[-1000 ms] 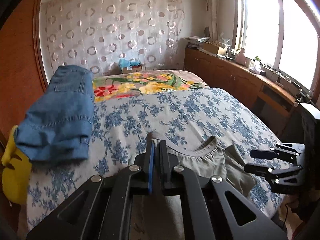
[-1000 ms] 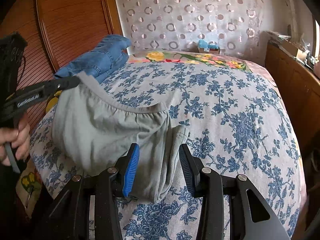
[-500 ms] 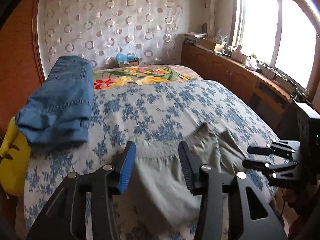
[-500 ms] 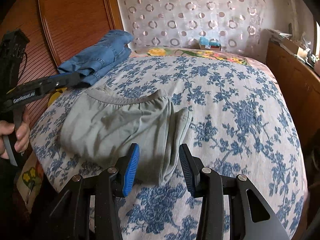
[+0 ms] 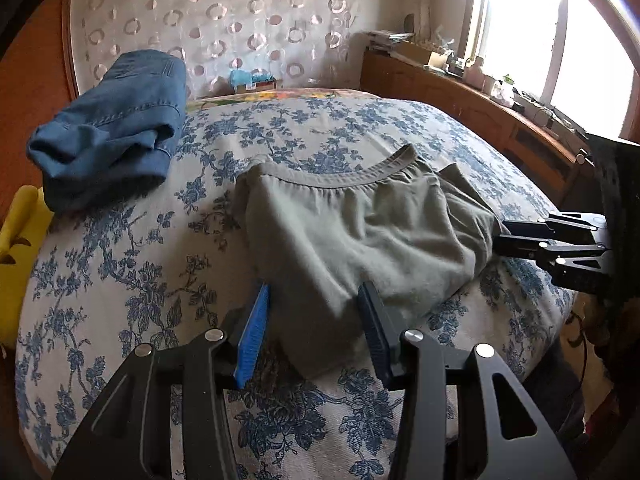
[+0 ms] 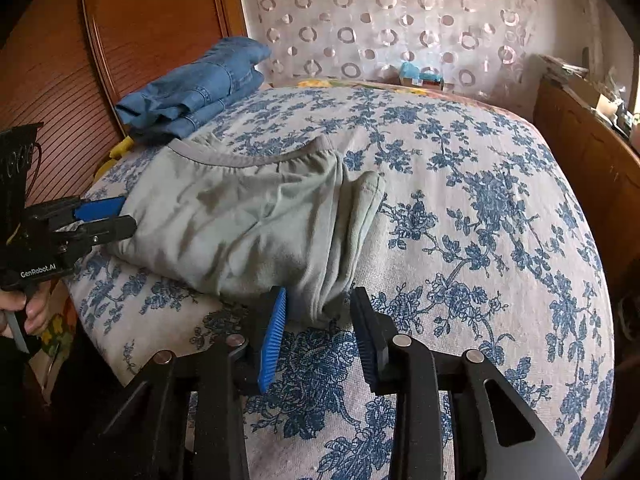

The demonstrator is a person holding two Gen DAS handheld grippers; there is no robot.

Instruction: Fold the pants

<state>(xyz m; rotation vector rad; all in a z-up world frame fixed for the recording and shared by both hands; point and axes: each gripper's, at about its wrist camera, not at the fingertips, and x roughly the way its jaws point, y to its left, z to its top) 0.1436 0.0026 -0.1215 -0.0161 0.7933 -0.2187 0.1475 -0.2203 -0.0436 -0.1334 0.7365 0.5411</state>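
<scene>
The grey-green pants (image 5: 352, 228) lie folded in a loose bundle on the bed, elastic waistband on the far side; they also show in the right wrist view (image 6: 256, 224). My left gripper (image 5: 316, 300) is open, its fingers straddling the near edge of the bundle without gripping. My right gripper (image 6: 320, 308) is open at the bundle's near right corner. In the left wrist view the right gripper (image 5: 520, 236) shows at the bundle's right edge. In the right wrist view the left gripper (image 6: 108, 216) shows open at its left edge.
Folded blue jeans (image 5: 112, 136) lie at the far left of the bed (image 5: 120, 280), with a yellow item (image 5: 20, 232) beside them. A wooden headboard (image 6: 132, 32) stands at left. A wooden sideboard (image 5: 480, 112) runs under the window at right.
My left gripper let go of the waistband, opened and drew back to the near edge. The pants dropped flat onto the bed. My right gripper stayed open and moved slightly lower.
</scene>
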